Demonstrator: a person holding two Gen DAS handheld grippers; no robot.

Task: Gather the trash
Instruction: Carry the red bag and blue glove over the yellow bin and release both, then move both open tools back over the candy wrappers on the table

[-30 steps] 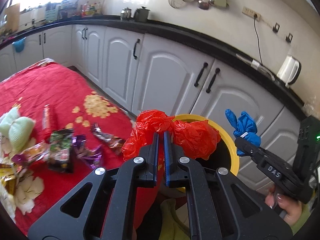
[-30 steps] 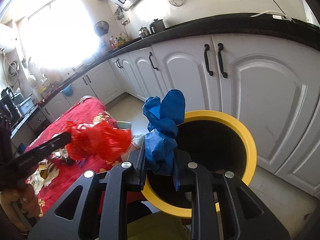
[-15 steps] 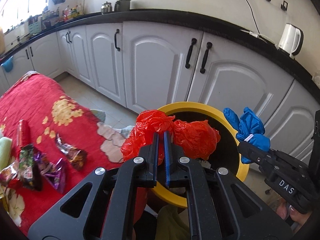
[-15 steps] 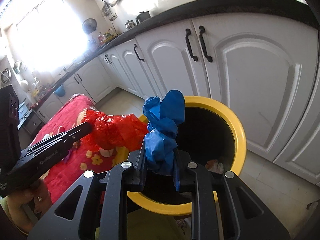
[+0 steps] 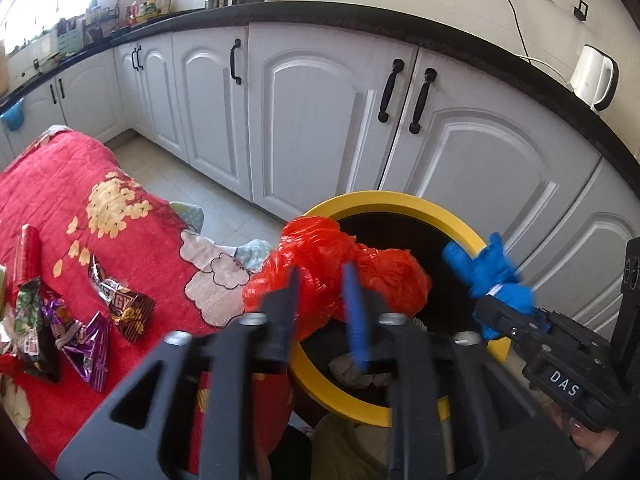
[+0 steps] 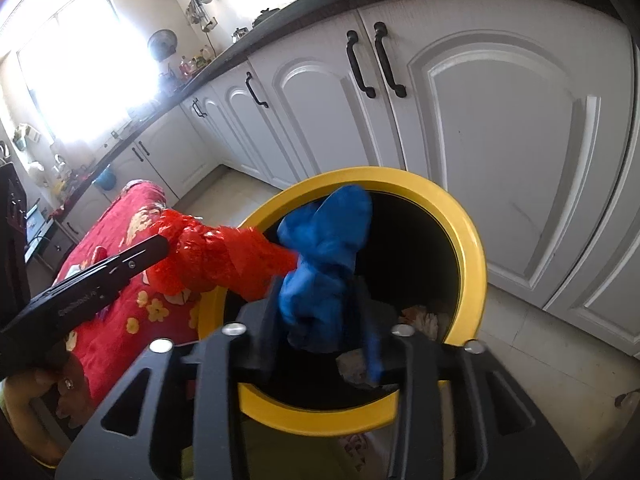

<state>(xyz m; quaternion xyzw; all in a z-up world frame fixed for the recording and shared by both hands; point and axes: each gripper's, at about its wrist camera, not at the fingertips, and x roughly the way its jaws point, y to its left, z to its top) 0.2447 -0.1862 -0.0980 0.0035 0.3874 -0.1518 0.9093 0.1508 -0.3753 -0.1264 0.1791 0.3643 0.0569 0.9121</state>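
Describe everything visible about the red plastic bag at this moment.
The red plastic bag is a thin, crinkled, glossy film bunched into a lumpy wad. It sits between the parted fingers of the left gripper, over the near-left rim of the yellow bin; whether the fingers touch it is unclear. In the right wrist view it stretches sideways, its end meeting the blue glove.

Each camera sits close behind its own fingers and looks forward and down into the yellow bin (image 5: 460, 232) (image 6: 472, 248), with white cupboards (image 5: 320, 120) (image 6: 500, 128) behind. The left view holds the bin at 5 o'clock and the red cloth (image 5: 60, 200) at 9; the right view centres the bin, with the cloth (image 6: 120, 312) at 8 o'clock.
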